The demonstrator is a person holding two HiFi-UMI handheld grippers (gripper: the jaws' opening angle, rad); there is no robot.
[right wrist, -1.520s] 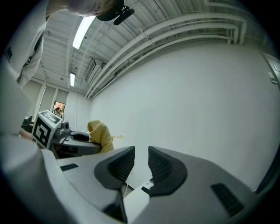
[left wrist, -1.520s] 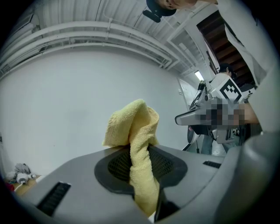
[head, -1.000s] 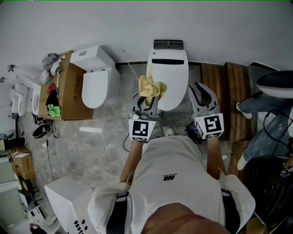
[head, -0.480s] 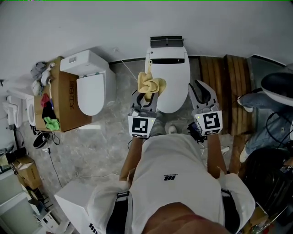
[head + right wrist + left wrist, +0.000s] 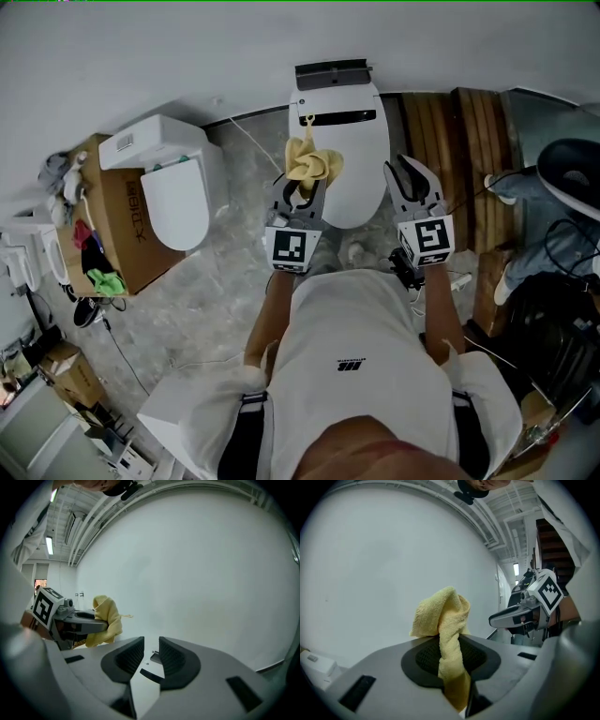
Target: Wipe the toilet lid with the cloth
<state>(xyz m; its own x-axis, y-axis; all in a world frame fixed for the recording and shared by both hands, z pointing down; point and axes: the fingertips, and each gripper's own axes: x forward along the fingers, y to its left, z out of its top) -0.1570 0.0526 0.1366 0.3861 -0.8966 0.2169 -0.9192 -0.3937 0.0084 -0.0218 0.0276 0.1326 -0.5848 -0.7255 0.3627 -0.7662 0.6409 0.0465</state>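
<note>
Head view: a person in a white shirt stands before a toilet whose white lid (image 5: 361, 159) is down, with a gripper in each hand. The left gripper (image 5: 300, 192) reaches over the lid's front left edge. Its jaws are clamped on a yellow cloth (image 5: 312, 161), which bunches up above the jaw tips and lies over the lid's left side. Whether the cloth touches the lid cannot be told from this view. The right gripper (image 5: 413, 183) sits just beside the lid's right edge, over the floor (image 5: 220, 272) and well apart from the cloth.

Left gripper view: the cloth (image 5: 445, 620) is pinched between the dark jaw pads of the left gripper (image 5: 452, 653). A twisted fold rises above them and a tail hangs below. The right gripper (image 5: 525, 611) shows at the right with its marker cube.

Right gripper view: the jaws of the right gripper (image 5: 151, 656) stand slightly apart, with a narrow gap and nothing held between them. The left gripper (image 5: 70, 618) and the cloth (image 5: 107, 620) appear at the left against a white surface.

Surroundings, head view: a second toilet (image 5: 173, 187) stands to the left, with a cardboard box (image 5: 127, 220) beside it. Wooden planks (image 5: 459, 150) lie to the right of the lid.
</note>
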